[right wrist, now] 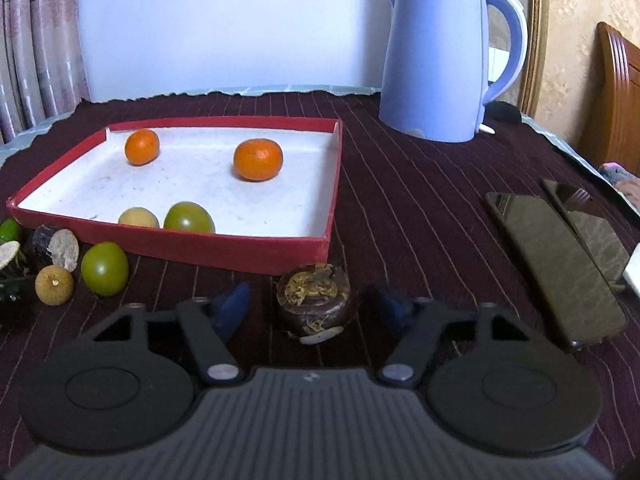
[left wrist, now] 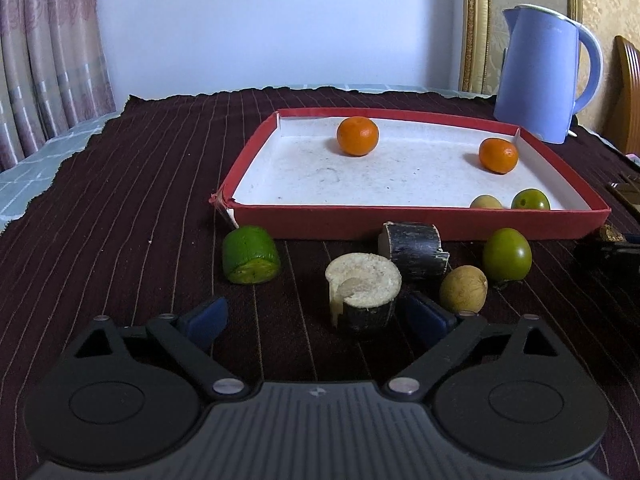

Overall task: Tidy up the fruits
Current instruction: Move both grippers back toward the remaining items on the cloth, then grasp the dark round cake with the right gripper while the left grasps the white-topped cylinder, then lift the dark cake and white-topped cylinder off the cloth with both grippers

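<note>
Red-walled tray (left wrist: 420, 222) on the tabletop holds two oranges and two small fruits. Left gripper (left wrist: 316, 316) has its jaws spread, released, around an upright sugarcane piece (left wrist: 362, 292). Right gripper (right wrist: 310, 308) brackets a dark water chestnut (right wrist: 316, 298), jaws not touching it.

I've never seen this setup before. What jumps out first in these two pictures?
The red tray in the middle of the dark striped cloth, holding two bright oranges and two smaller fruits. Behind it to the right stands a tall blue kettle. More pieces lie on the cloth before the tray, one between each tool's open jaws.
</note>
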The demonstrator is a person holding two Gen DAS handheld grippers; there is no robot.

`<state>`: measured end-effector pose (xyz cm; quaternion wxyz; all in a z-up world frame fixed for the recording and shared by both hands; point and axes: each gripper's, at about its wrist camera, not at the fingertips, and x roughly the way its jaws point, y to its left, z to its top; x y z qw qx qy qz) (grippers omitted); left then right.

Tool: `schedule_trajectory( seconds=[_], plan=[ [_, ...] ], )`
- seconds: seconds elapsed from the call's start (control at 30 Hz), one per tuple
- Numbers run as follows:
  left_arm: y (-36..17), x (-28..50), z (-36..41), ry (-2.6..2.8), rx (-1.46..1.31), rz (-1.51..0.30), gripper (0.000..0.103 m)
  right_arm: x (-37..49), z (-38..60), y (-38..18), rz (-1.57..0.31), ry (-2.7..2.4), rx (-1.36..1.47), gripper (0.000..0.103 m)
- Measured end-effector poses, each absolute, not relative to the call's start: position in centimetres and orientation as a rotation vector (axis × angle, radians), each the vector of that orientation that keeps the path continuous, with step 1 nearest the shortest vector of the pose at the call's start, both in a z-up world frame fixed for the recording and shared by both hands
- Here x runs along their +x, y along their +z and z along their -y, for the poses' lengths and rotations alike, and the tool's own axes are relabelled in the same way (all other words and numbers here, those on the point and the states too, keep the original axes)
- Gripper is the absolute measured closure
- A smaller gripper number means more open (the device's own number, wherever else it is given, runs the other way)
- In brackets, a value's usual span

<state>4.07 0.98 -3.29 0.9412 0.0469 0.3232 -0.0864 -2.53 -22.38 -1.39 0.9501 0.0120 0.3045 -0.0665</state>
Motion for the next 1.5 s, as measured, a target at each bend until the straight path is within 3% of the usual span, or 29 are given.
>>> schedule_trajectory(
  seconds=[0.03, 0.43, 0.6, 0.7, 0.77, 0.87, 1.5],
  plan=[
    [-3.3, 4.1, -1.0, -0.178, 0.093, -0.659, 0.007, -2.7, 22.4, -1.3, -0.612, -0.147, 0.022, 0.066],
    [-3.2, 3.9, -1.1, -0.186, 0.087, -0.652, 0.007, -4.1, 19.2, -1.5, -0.596, -0.094, -0.051, 0.066],
    [-3.2, 3.8, -0.8, -0.206, 0.104, -0.644, 0.016, -4.3, 18.4, -1.7, -0.586, -0.110, -0.088, 0.066],
    [-3.1, 3.6, -0.8, -0.218, 0.104, -0.633, 0.032, -4.4, 18.5, -1.7, -0.583, -0.111, -0.082, 0.066],
    [-3.0, 3.5, -0.8, -0.227, 0.096, -0.620, 0.055, -4.4, 18.5, -1.8, -0.583, -0.111, -0.083, 0.066],
    [-2.9, 3.3, -0.8, -0.258, 0.086, -0.611, 0.069, -4.4, 18.6, -1.8, -0.583, -0.110, -0.075, 0.066],
    [-2.9, 3.7, -0.7, -0.232, 0.044, -0.622, 0.070, -4.6, 18.3, -1.8, -0.573, -0.119, -0.100, 0.066]
  ],
)
